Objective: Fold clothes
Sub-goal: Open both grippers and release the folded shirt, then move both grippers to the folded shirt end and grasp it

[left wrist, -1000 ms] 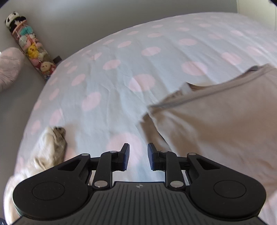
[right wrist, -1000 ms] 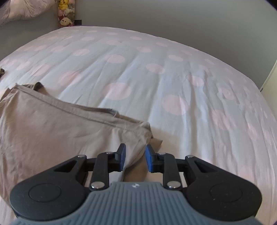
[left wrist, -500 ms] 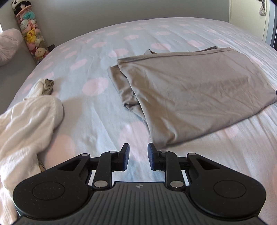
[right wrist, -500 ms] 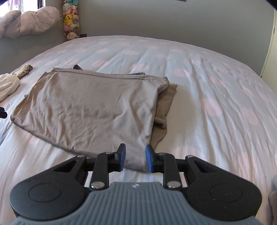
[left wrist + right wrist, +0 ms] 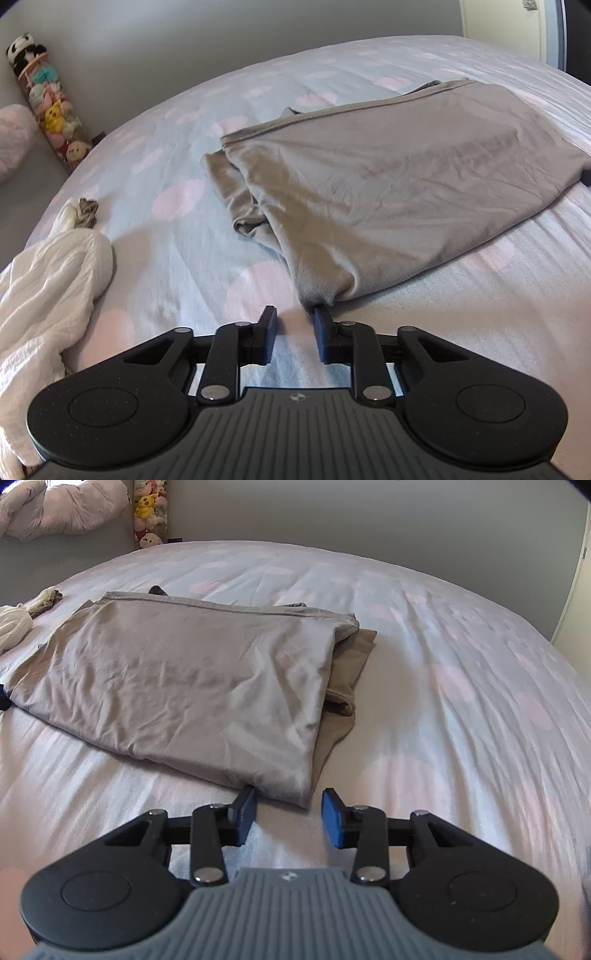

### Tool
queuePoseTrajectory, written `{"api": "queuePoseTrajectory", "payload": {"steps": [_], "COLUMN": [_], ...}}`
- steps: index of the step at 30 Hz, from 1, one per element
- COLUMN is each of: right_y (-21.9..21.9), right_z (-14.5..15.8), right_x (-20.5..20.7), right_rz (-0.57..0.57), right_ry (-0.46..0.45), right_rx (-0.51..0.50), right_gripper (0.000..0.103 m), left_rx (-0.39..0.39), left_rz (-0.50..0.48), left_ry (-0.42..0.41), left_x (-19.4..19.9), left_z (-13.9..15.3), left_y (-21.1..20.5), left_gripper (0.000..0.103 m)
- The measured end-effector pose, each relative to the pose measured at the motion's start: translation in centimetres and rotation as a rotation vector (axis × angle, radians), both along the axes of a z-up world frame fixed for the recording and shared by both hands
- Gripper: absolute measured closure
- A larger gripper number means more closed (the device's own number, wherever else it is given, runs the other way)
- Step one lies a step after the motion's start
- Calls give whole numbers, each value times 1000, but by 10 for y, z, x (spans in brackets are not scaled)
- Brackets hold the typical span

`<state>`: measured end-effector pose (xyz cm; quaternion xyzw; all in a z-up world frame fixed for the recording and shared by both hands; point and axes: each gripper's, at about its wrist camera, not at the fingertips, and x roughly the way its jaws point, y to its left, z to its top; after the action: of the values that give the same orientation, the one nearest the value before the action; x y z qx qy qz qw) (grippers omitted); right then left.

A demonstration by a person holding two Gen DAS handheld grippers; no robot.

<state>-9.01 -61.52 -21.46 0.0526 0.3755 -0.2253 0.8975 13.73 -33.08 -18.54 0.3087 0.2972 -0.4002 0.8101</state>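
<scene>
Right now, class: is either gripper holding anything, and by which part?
Nothing is held. The left gripper and right gripper stand open at the folded taupe garment's near corners.

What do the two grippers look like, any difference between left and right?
Same build: the left gripper and right gripper have black linkage arms with silver pivot pins, round black side discs and blue-padded jaws. Ribbed centre body: dark charcoal on the left, lighter blue-grey on the right. No cables or sleeves visible.

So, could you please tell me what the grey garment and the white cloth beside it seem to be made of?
Grey garment: probably a thin, smooth knit such as jersey; it drapes in soft creases with a faint sheen. White cloth: seemingly a crinkled cotton gauze, matte, with fine ridges across its surface.
</scene>
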Motion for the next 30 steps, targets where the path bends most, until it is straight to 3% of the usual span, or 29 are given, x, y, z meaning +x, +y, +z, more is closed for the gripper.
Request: {"api": "queuePoseTrajectory", "payload": {"steps": [3, 6, 13, 17, 20, 22, 24, 27, 30], "right_y": [1, 5, 3, 5, 2, 6, 17, 40, 54], "right_z": [1, 3, 4, 4, 4, 6, 9, 6, 1], "right_x": [-1, -2, -6, -9, -13, -14, -11, -2, 4], "right_rz": [3, -10, -59, -100, -139, -126, -62, 53, 126], "right_ry": [-1, 2, 17, 51, 63, 46, 28, 59, 107], "right_rx": [1, -32, -52, -92, -100, -116, -149, -229, -278], "right_gripper": [90, 98, 99, 100, 99, 93, 89, 69, 69], "left_rx": [7, 9, 39, 55, 92, 120, 157, 223, 265], "left_rz": [-23, -19, 84, 65, 19, -4, -27, -74, -144], "left_ry": [-25, -45, -26, -66, -135, -196, -266, -341, -409], "left_x": [-4, -5, 5, -7, -25, -39, -51, -65, -74], "left_z": [1, 4, 9, 16, 20, 20, 18, 11, 1], "left_y": [-1, 1, 19, 20, 11, 6, 1, -7, -11], "left_gripper": [103, 103, 103, 103, 103, 103, 103, 99, 89]}}
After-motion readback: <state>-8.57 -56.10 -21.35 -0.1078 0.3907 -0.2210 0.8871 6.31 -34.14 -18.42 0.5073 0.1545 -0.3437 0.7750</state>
